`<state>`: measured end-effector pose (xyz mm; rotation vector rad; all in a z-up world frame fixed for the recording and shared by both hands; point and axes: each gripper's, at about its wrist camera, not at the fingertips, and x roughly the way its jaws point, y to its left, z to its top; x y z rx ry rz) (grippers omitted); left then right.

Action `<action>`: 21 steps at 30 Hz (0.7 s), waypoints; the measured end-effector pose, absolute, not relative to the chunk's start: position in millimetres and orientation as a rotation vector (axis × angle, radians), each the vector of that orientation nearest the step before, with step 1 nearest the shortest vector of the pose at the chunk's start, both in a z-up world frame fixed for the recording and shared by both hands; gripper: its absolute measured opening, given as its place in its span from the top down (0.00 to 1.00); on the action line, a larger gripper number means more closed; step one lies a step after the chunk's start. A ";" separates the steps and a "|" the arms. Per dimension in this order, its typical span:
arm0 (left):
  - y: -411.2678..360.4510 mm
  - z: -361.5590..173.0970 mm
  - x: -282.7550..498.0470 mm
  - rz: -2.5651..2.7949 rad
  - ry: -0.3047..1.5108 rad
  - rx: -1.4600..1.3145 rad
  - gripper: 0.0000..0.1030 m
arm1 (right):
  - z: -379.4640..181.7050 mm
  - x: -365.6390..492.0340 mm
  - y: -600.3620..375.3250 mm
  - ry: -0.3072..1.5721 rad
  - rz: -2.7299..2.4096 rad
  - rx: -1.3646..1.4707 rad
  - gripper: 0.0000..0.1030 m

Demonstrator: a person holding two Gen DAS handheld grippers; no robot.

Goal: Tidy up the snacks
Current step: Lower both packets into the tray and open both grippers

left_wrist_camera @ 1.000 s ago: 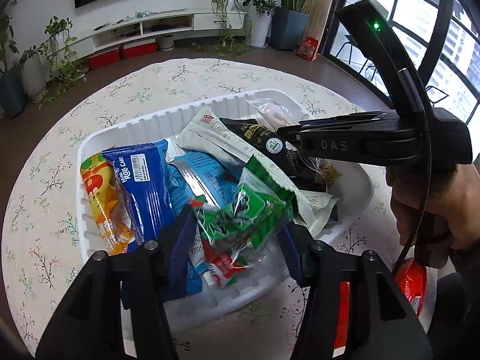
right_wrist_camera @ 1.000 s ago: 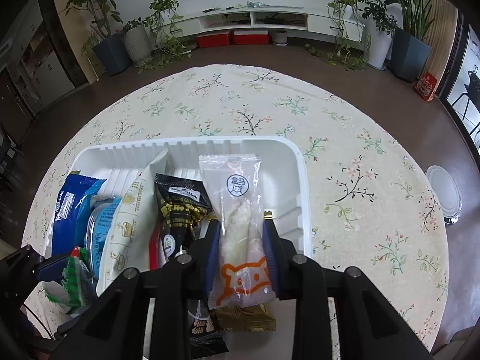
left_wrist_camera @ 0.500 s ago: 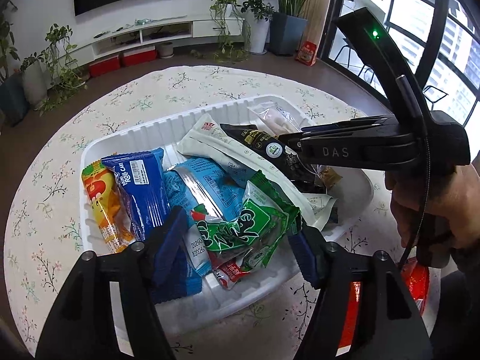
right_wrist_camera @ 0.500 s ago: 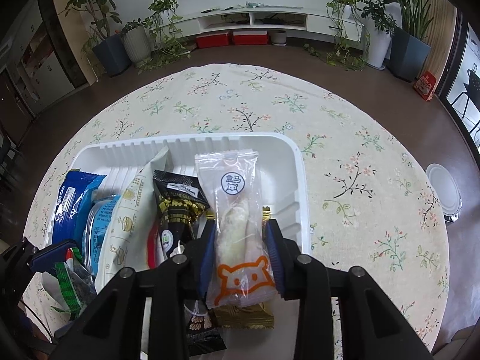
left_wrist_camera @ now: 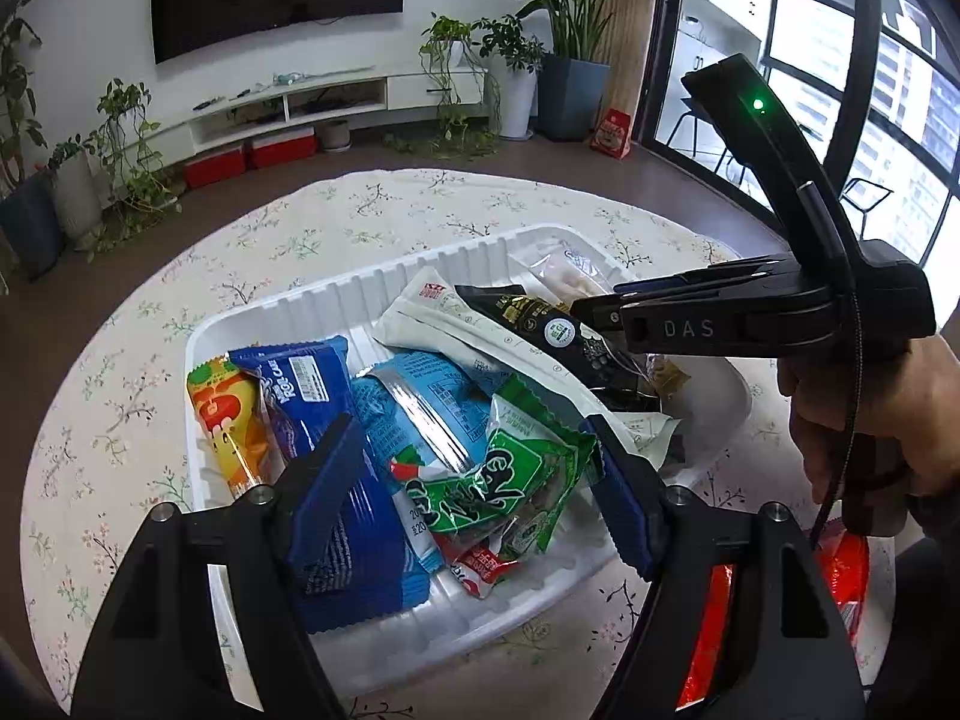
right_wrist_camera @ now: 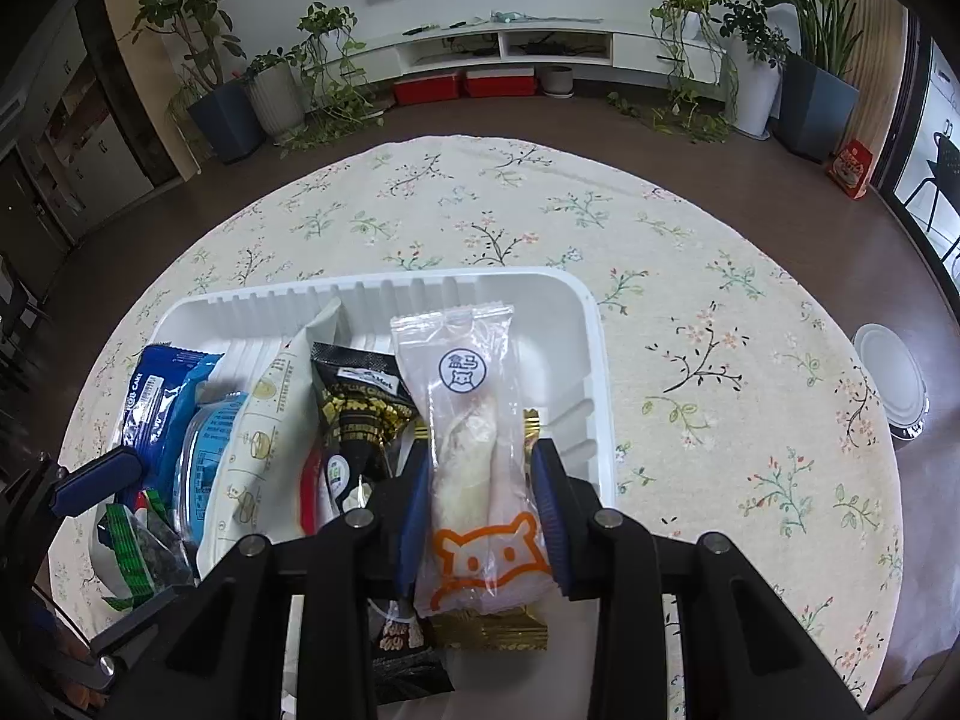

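A white ribbed tray [left_wrist_camera: 312, 300] [right_wrist_camera: 594, 360] on the round floral table holds several snack packets. My left gripper [left_wrist_camera: 474, 462] is open above the tray's near edge; a green packet [left_wrist_camera: 504, 492] lies loose between its blue pads, beside a blue roll-cake packet [left_wrist_camera: 312, 384] and an orange packet [left_wrist_camera: 234, 420]. My right gripper [right_wrist_camera: 483, 480] has its pads around a clear packet with an orange bear print [right_wrist_camera: 474, 438], lying over the tray's right part. The right gripper also shows in the left wrist view [left_wrist_camera: 594, 312].
A white long packet [right_wrist_camera: 264, 432] and a black packet [right_wrist_camera: 360, 414] lie mid-tray. A red packet [left_wrist_camera: 840, 564] lies on the table by the holding hand. A white round lid [right_wrist_camera: 888, 372] sits off the table's right edge. Floral tablecloth [right_wrist_camera: 720, 312] surrounds the tray.
My left gripper opened and let go of the green packet, which now rests in the tray. My right gripper's pads spread slightly around the clear packet.
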<state>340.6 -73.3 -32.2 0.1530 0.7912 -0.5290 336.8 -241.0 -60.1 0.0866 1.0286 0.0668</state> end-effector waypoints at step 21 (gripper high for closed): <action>-58.9 -27.5 351.6 -0.558 0.734 0.055 0.18 | -50.6 334.4 -246.4 1.006 0.075 0.100 0.65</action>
